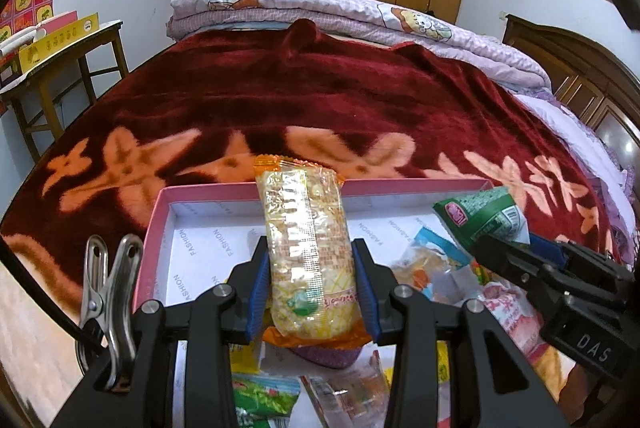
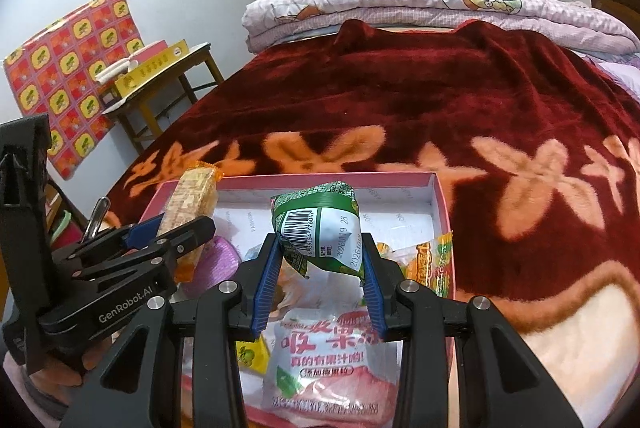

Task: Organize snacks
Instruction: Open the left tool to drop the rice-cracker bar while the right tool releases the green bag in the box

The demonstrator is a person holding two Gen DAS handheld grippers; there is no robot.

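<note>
- Left gripper (image 1: 312, 284): fingers clamped on a long clear-wrapped yellow snack pack (image 1: 306, 252), held over the pink box (image 1: 154, 228).
- Right gripper (image 2: 322, 282): fingers clamped on a green snack packet (image 2: 320, 228); only the right wrist view shows its barcode.
- Pink box, near edge of the bed (image 1: 320, 87): far half bare white lining; near half holds a pink jelly pouch (image 2: 324, 356), a purple wrapper (image 2: 220, 260) and other loose snack packets.
- Left wrist view only: metal clip (image 1: 108, 292).

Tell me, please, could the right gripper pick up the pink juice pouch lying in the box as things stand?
Probably not yet: the right gripper is shut on a green packet, though the pink pouch lies uncovered just below it.
</note>
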